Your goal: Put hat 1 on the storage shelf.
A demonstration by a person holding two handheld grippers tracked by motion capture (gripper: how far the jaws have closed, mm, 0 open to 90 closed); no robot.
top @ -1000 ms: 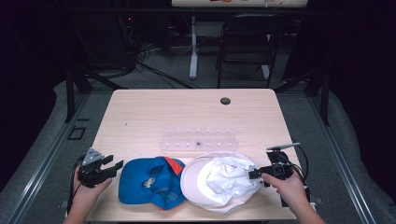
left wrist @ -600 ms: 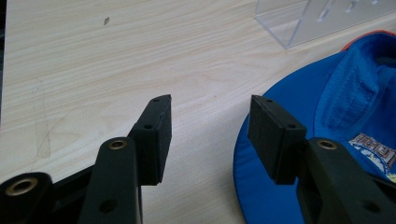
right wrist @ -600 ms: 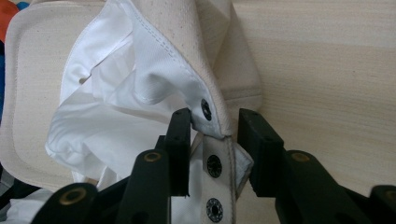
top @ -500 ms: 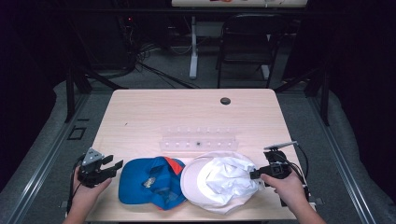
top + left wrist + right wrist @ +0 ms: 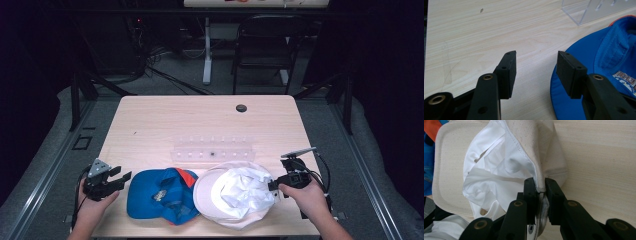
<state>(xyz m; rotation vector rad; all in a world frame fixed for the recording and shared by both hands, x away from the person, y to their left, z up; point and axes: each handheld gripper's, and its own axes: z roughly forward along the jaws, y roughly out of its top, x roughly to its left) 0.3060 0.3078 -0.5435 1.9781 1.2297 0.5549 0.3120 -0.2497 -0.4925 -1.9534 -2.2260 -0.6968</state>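
A white cap (image 5: pixel 235 192) lies upside down near the table's front edge, its white lining (image 5: pixel 499 172) showing. My right gripper (image 5: pixel 274 186) is shut on the rim of the white cap (image 5: pixel 534 157) at its right side. A blue cap (image 5: pixel 157 195) with an orange patch lies upside down just left of the white one, touching it. My left gripper (image 5: pixel 120 178) stands open at the blue cap's left edge. In the left gripper view the brim of the blue cap (image 5: pixel 584 72) reaches under the right jaw, and nothing is held between the two jaws of the left gripper (image 5: pixel 536 65).
A clear plastic rack (image 5: pixel 212 149) stands behind the caps at mid table, its corner (image 5: pixel 596 10) in the left gripper view. A dark round hole (image 5: pixel 241 108) sits near the wooden table's (image 5: pixel 165 120) far edge. A chair (image 5: pixel 272 45) and cables lie beyond.
My right gripper has shifted slightly right along the front with the white cap's rim in it. The left gripper and the blue cap have stayed put.
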